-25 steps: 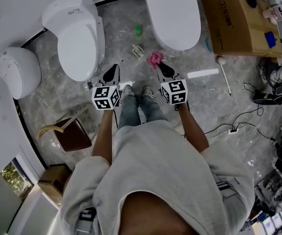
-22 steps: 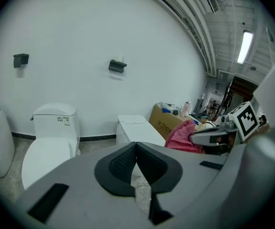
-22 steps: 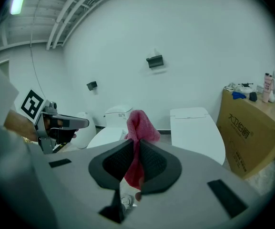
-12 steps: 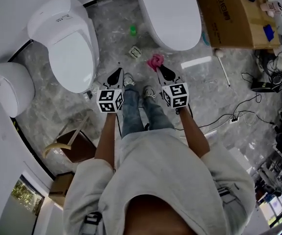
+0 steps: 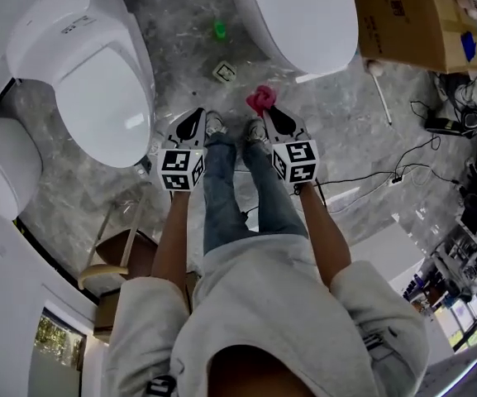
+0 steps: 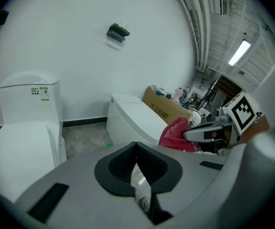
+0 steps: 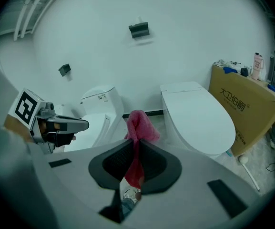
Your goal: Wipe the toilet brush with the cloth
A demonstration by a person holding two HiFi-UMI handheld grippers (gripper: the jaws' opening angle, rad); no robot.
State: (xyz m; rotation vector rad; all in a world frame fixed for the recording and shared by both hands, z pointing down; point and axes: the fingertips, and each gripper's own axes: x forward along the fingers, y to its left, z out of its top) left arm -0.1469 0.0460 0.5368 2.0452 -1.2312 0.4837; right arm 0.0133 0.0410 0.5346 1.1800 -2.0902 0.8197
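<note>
The right gripper [image 7: 136, 146] is clamped on a pink cloth [image 7: 139, 122]. The cloth's bunched top stands above the jaws and a tail hangs below them. The left gripper [image 6: 136, 146] has its jaws pressed together with nothing between them. Both are held out in front of the person, above the shoes, so no wiping is under way. A thin white rod with a rounded end lies on the floor beside the cardboard box [image 5: 412, 23], well to the right of both grippers. It is probably the toilet brush [image 5: 381, 96], though it is too small to be sure.

The step in hand appears to be the approach. The empty left gripper would do best to take the brush by its handle, away from the head, and steady it. The right one can then draw the cloth along the shaft, leading with a full fold of cloth rather than the pads.

The cloth looks soft, limp and crumpled. The brush handle looks smooth, hard and slim, and is likely to roll on the polished grey marbled floor [image 5: 188, 48]. The toilets [image 5: 97, 81] are glossy, rounded white ceramic.
</note>
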